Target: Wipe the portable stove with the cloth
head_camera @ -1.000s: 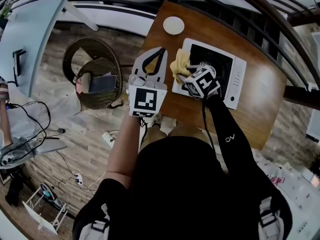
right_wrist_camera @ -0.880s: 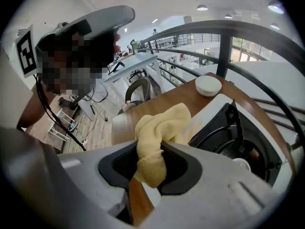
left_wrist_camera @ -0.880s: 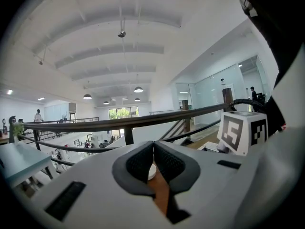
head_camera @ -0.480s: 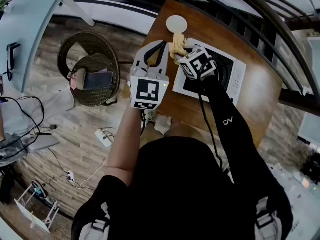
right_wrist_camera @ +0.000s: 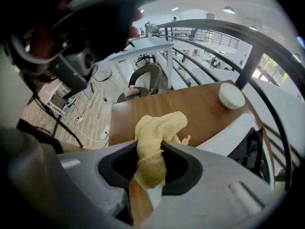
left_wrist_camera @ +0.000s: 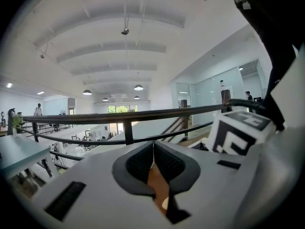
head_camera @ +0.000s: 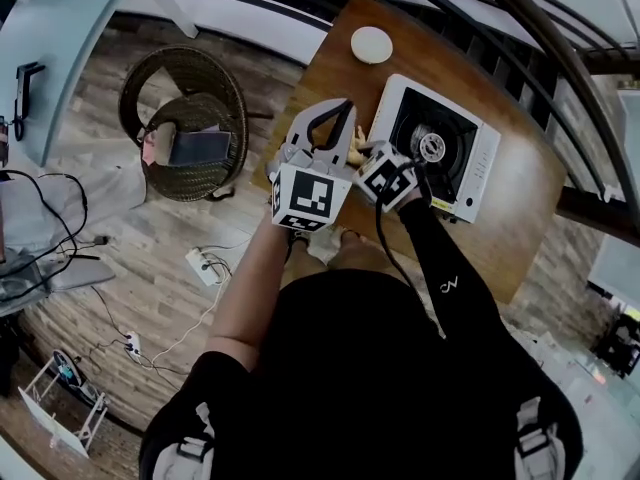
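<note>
Stove (head_camera: 478, 173): sits on the desk (head_camera: 520, 208).
Right tongs (right_wrist_camera: 150, 161): clenched on the yellow cloth (right_wrist_camera: 159, 125), just left of the stove.
Left tongs (left_wrist_camera: 153, 151): squeezed together, empty, left of the stove.

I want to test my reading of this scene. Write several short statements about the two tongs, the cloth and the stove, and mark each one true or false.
1. The right tongs are shut on the crumpled yellow cloth. True.
2. The left tongs also hold a piece of cloth. False: they are shut with nothing between them.
3. The white portable stove with a black top stands on the brown wooden table. True.
4. The small round white disc lies on the stove. False: it lies on the table, apart from the stove.
5. The cloth covers the stove's round burner. False: the burner is bare.
</note>
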The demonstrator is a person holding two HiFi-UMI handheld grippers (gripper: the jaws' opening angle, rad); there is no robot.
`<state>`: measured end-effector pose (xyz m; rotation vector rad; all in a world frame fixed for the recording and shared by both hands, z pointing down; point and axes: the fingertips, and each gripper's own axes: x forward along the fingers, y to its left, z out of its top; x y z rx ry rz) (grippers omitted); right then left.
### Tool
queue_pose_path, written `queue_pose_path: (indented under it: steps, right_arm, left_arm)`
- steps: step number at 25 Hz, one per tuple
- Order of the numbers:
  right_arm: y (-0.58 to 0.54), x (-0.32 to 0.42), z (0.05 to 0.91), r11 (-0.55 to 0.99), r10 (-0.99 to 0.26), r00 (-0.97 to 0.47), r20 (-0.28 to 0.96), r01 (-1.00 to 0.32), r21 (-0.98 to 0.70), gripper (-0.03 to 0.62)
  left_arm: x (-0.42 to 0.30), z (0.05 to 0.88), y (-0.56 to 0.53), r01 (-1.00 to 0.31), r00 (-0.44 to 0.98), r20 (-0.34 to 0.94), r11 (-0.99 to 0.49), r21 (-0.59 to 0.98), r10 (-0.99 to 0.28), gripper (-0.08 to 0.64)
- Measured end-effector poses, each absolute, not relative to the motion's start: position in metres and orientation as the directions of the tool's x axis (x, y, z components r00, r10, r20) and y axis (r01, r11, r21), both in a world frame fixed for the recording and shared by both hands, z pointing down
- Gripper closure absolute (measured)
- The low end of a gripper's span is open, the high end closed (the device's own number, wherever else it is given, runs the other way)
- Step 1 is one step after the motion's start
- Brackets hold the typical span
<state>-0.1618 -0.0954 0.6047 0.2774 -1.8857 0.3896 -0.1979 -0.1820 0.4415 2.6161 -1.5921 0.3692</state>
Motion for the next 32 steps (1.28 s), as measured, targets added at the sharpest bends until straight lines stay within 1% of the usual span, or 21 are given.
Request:
queue_pose_path:
  steps: [2, 4, 6, 8, 10, 12, 13, 18, 21, 24, 27, 32]
  right_arm:
    - [-0.074, -0.164, 0.605, 0.928, -0.014, -0.341, 0.94, -0.354, -0.114, 0.479]
    - [-0.073, -0.166, 0.598, 0.934, -0.066, -0.362, 0.93, -0.351, -0.07, 0.479]
    - [-0.07, -0.172, 0.583, 0.928, -0.104, -0.442, 0.891, -0.365, -0.073, 0.479]
    - [-0.05, -0.177, 0.567, 0.914, -0.083, -0.551, 0.831, -0.374, -0.156, 0.479]
    - [-0.017, -0.175, 0.567, 0.896, -0.004, -0.608, 0.794, -0.354, -0.267, 0.479]
    - [0.009, -0.162, 0.586, 0.878, 0.051, -0.6, 0.798, -0.354, -0.322, 0.479]
    - [0.014, -0.153, 0.597, 0.869, 0.047, -0.588, 0.807, -0.374, -0.323, 0.479]
    - [-0.001, -0.095, 0.62, 0.79, -0.122, -0.562, 0.818, -0.554, -0.262, 0.479]
    - [-0.005, -0.048, 0.623, 0.736, -0.19, -0.547, 0.815, -0.629, -0.251, 0.479]
    - [-0.008, -0.004, 0.62, 0.707, -0.229, -0.541, 0.809, -0.664, -0.244, 0.479]
    - [-0.006, 0.048, 0.615, 0.683, -0.259, -0.528, 0.809, -0.692, -0.233, 0.479]
    - [0.01, 0.106, 0.612, 0.68, -0.273, -0.549, 0.79, -0.691, -0.245, 0.476]
  left_arm:
    - [-0.194, 0.451, -0.172, -0.878, 0.45, 0.253, -0.476, -0.053, -0.857, 0.549]
    - [-0.189, 0.456, -0.166, -0.876, 0.455, 0.265, -0.48, -0.037, -0.85, 0.549]
    - [-0.179, 0.453, -0.16, -0.866, 0.474, 0.259, -0.499, -0.035, -0.842, 0.549]
    - [-0.169, 0.446, -0.153, -0.845, 0.515, 0.233, -0.534, -0.024, -0.825, 0.549]
    - [-0.164, 0.446, -0.145, -0.83, 0.544, 0.22, -0.557, 0.003, -0.81, 0.549]
    - [-0.162, 0.454, -0.138, -0.826, 0.552, 0.232, -0.564, 0.021, -0.801, 0.549]
    - [-0.16, 0.459, -0.136, -0.824, 0.554, 0.244, -0.566, 0.021, -0.796, 0.549]
    - [-0.135, 0.471, -0.125, -0.811, 0.571, 0.262, -0.584, 0.034, -0.778, 0.549]
    - [-0.106, 0.47, -0.122, -0.802, 0.579, 0.271, -0.597, 0.023, -0.769, 0.549]
    - [-0.07, 0.472, -0.125, -0.786, 0.594, 0.286, -0.618, 0.006, -0.752, 0.549]
    - [-0.016, 0.471, -0.125, -0.753, 0.628, 0.289, -0.658, -0.01, -0.723, 0.549]
    - [0.069, 0.463, -0.127, -0.703, 0.681, 0.268, -0.711, -0.017, -0.681, 0.549]
